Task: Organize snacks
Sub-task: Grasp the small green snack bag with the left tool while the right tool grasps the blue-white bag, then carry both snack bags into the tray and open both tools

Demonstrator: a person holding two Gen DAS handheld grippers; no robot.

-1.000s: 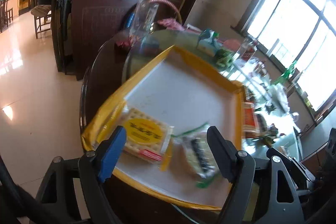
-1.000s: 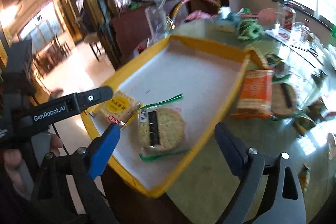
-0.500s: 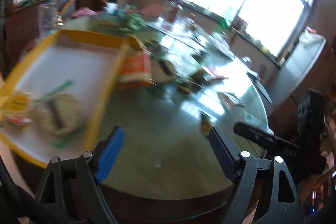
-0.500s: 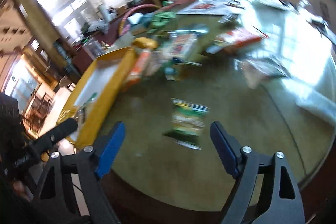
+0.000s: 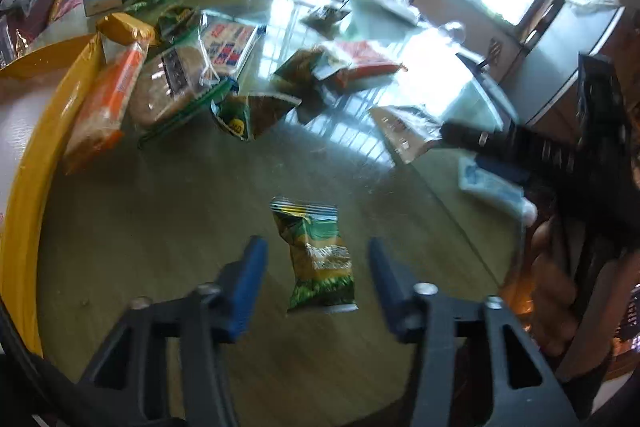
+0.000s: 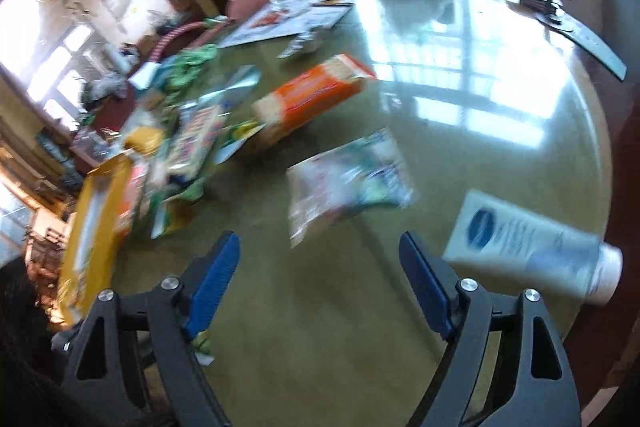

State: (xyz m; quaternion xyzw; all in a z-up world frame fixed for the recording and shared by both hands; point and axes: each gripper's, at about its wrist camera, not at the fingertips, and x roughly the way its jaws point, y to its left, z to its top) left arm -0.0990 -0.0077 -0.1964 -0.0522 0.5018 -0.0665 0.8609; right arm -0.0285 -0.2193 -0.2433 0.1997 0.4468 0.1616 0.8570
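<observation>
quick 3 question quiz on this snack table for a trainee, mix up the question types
1. True or false: the left gripper is clamped on the green snack packet.
2. Which lies nearest the right gripper? A) white tube B) clear wrapped packet C) orange cracker pack
3. Fill in: the yellow tray sits at the ___ edge of the left wrist view.

Key:
1. False. Its jaws have just been closing, with the packet between them, but the pads stand clear of it.
2. B
3. left
</observation>
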